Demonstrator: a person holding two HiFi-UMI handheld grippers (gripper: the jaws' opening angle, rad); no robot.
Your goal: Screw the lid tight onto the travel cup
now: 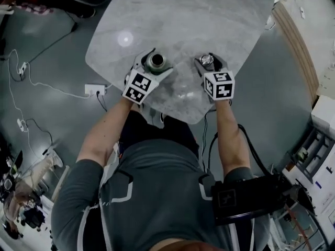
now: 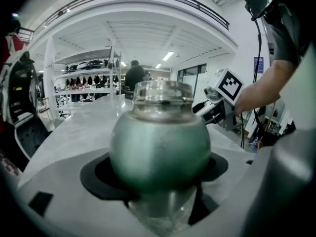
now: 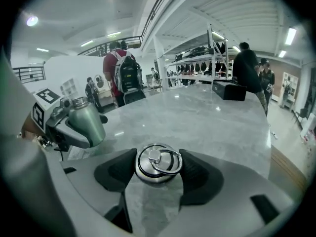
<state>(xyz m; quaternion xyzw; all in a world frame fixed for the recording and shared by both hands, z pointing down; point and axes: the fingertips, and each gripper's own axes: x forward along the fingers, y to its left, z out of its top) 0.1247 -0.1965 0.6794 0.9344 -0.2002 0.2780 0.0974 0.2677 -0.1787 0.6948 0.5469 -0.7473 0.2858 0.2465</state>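
Observation:
A green metal travel cup (image 1: pixel 156 61) with an open steel neck stands upright on the grey marble table (image 1: pixel 199 20). My left gripper (image 1: pixel 153 67) is shut on its round body (image 2: pixel 160 142), with the black pads against both sides. To its right the steel lid (image 1: pixel 207 60) with a ring handle rests on the table. My right gripper (image 1: pixel 209 63) has its pads against both sides of the lid (image 3: pixel 159 163). In the right gripper view the cup (image 3: pixel 86 120) shows at the left, a short way from the lid.
A black box (image 3: pixel 229 90) lies at the table's far end. Several people stand beyond the table, near clothing racks. On the floor to the left lie a white power strip (image 1: pixel 95 89) and cables. The table's near edge is just under both grippers.

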